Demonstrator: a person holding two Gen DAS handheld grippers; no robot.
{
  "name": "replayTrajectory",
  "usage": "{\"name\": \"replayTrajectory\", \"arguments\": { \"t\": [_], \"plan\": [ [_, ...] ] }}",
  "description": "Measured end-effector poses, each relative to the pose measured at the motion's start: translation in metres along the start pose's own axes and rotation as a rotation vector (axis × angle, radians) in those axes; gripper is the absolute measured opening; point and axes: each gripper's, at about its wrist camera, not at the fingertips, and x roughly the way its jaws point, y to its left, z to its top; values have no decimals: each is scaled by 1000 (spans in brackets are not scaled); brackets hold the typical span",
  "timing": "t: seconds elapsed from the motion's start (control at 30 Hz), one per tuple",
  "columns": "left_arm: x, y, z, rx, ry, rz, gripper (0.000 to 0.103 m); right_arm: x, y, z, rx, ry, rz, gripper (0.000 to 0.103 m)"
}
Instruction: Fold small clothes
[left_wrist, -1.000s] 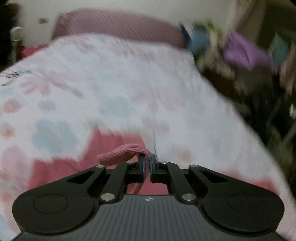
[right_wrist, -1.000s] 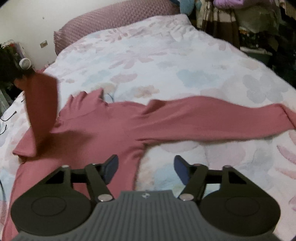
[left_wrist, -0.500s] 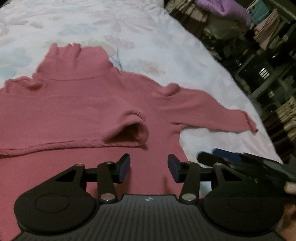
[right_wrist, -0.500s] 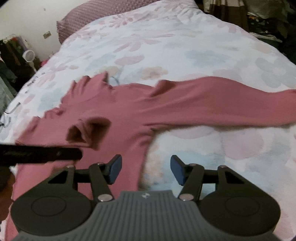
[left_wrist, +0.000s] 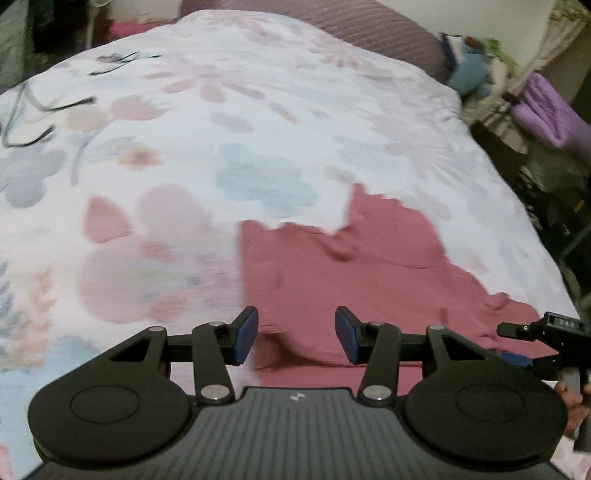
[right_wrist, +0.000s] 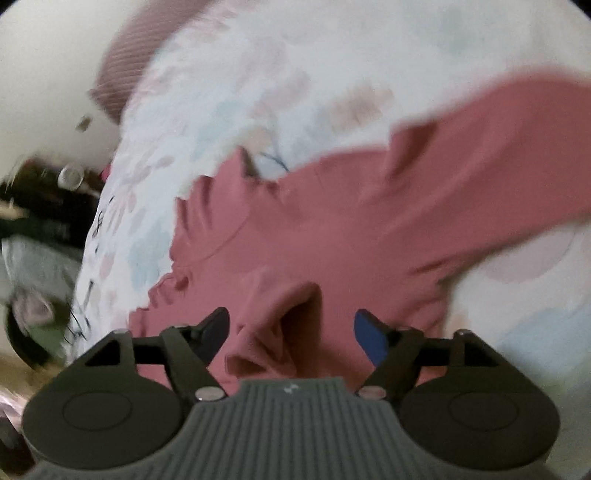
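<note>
- Underneath everything lies the bed (left_wrist: 258, 122), covered with a white quilt printed with pale flowers; a ribbed mauve pillow (left_wrist: 369, 26) sits at its head edge.
- Next in size, the pink sweater (right_wrist: 314, 229) is spread flat on the quilt near the bed's foot edge, its high collar toward the pillow; in the left wrist view it lies toward the bed's right side (left_wrist: 369, 266).
- One sleeve (right_wrist: 498, 147) stretches out sideways across the quilt toward the bed's right edge; the other sleeve's cuff (right_wrist: 280, 317) lies folded in over the sweater's body, its opening gaping.
- Above that cuff, the right gripper (right_wrist: 291, 332) hovers with its jaws widening; the cuff shows between the blue pads, neither pressing on it.
- Over the sweater's left side edge, the left gripper (left_wrist: 295, 336) stands released, pads apart, nothing pinched.
- Beyond the bed's right edge sit folded purple cloth (left_wrist: 546, 114) and blurred clutter.
</note>
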Motion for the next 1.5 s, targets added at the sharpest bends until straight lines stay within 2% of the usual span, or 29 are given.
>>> {"name": "replayTrajectory", "arguments": {
  "t": [0.03, 0.07, 0.1, 0.13, 0.17, 0.2, 0.33, 0.43, 0.5, 0.63, 0.73, 0.8, 0.93, 1.07, 1.13, 1.27, 1.33, 1.4, 1.47, 1.5],
  "plan": [
    [2, 7, -2, -9, 11, 8, 55, 11, -3, 3, 36, 29, 10, 47],
    [4, 13, -6, -17, 19, 12, 55, 19, -2, 4, 49, 45, 9, 41],
    [6, 20, -9, -28, 24, 13, 55, 25, 0, 5, 55, 58, 3, 26],
    [4, 26, -11, -40, 29, 13, 55, 28, 2, 5, 51, 60, 10, 5],
    [6, 32, -14, -54, 33, 11, 55, 28, 7, 5, 37, 58, 24, 1],
    [8, 37, -16, -66, 37, 7, 55, 25, 15, 7, 9, 46, 36, 0],
    [4, 54, -20, -99, 44, -13, 55, -6, 79, 10, -275, -39, 41, 0],
    [4, 57, -20, -93, 39, -17, 55, -37, 116, 19, -380, -99, 86, 0],
    [6, 56, -21, -93, 40, -15, 55, -58, 126, 28, -415, -157, 83, 0],
    [10, 55, -21, -89, 46, -14, 55, -71, 103, 48, -386, -202, 4, 0],
    [18, 52, -18, -101, 50, -17, 55, -50, 67, 57, -309, -139, -53, 0],
    [25, 52, -14, -135, 57, -44, 55, -34, 47, 56, -293, -118, -89, 0],
    [47, 54, 3, -232, 54, -90, 55, -16, 17, 52, -245, -107, -63, 0],
    [82, 58, 24, -345, 67, -138, 55, -12, 8, 49, -242, -106, -47, 0],
    [97, 59, 32, -391, 71, -134, 55, -6, 8, 48, -246, -103, -46, 0],
    [112, 64, 49, -457, 34, -138, 55, -4, 6, 46, -261, -93, -32, 0],
    [115, 62, 56, -435, 30, -132, 55, -3, 6, 43, -283, -92, -30, 0],
    [120, 55, 59, -383, 59, -117, 49, -3, 5, 42, -297, -97, -28, 0],
    [127, 48, 57, -339, 97, -97, 29, 0, 3, 42, -290, -102, -24, 0],
    [129, 46, 55, -321, 106, -86, 23, 1, 1, 42, -286, -106, -22, 0]
  ]
}}
